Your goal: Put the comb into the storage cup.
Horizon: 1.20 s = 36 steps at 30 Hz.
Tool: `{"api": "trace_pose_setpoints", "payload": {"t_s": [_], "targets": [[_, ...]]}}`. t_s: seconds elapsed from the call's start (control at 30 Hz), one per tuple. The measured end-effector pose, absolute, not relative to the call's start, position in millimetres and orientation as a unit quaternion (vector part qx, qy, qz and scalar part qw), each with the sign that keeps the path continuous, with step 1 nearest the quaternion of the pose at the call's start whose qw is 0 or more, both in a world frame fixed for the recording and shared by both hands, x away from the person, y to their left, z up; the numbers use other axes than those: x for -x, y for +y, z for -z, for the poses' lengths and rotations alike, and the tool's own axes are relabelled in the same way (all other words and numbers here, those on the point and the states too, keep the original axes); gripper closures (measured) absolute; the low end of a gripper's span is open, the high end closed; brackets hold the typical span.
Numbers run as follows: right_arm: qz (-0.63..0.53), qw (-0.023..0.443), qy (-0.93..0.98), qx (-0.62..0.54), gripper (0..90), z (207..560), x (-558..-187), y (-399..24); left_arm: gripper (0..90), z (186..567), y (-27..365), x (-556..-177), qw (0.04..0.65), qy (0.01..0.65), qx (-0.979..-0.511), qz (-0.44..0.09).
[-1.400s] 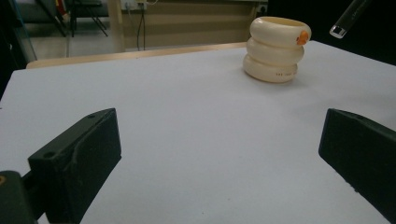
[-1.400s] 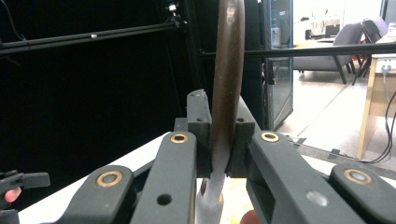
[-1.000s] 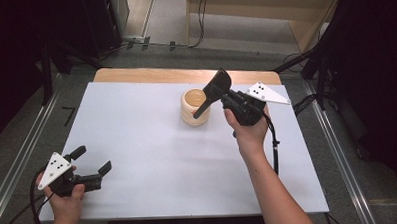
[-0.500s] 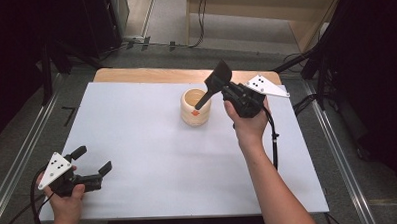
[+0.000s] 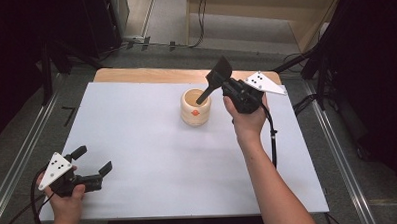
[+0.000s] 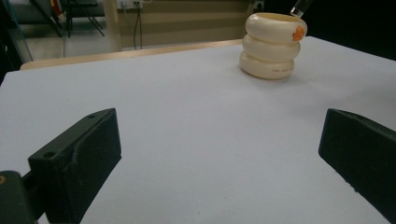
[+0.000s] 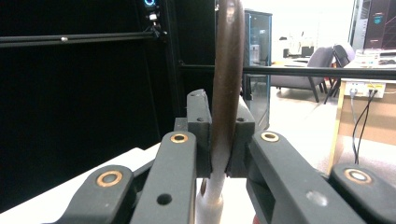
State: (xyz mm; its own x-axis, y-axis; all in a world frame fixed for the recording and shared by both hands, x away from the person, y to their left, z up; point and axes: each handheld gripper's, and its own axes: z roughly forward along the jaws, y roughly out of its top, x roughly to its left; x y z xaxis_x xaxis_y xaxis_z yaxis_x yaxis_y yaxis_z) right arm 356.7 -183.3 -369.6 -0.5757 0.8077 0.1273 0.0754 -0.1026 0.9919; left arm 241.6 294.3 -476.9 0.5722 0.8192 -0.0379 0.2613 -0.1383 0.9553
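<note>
1. Holder (image 5: 195,108): cream, three stacked rounded rings, open top; stood upright on the white table (image 5: 153,158), toward its far middle. An orange sticker (image 5: 196,112) sat on the upper ring; a line of small reddish print ran round the lowest ring, too small to read.
2. Spatula (image 5: 214,80): dark blade up, pale handle slanting down into the holder's mouth.
3. Right claw (image 7: 218,135): clenched on the spatula's shank, just right of the holder, raised above the table.
4. Left claw (image 6: 219,154): released, jaws wide apart with nothing between them, low at the table's near left corner, well apart from the holder.
5. Surroundings: a wooden strip (image 5: 150,75) along the table's far edge; cables on the floor behind; bare table between left claw and holder.
</note>
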Motion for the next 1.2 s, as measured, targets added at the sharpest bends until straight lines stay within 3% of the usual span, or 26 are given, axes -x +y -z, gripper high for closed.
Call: {"api": "trace_pose_setpoints", "payload": {"t_s": [1.2], "targets": [[-0.611, 0.235, 0.629, -0.419, 82.0, 429.3, -391.2, -166.0, 0.0, 477.2, 293.5, -241.6, 0.537, 0.38, -0.707, -0.26]]}}
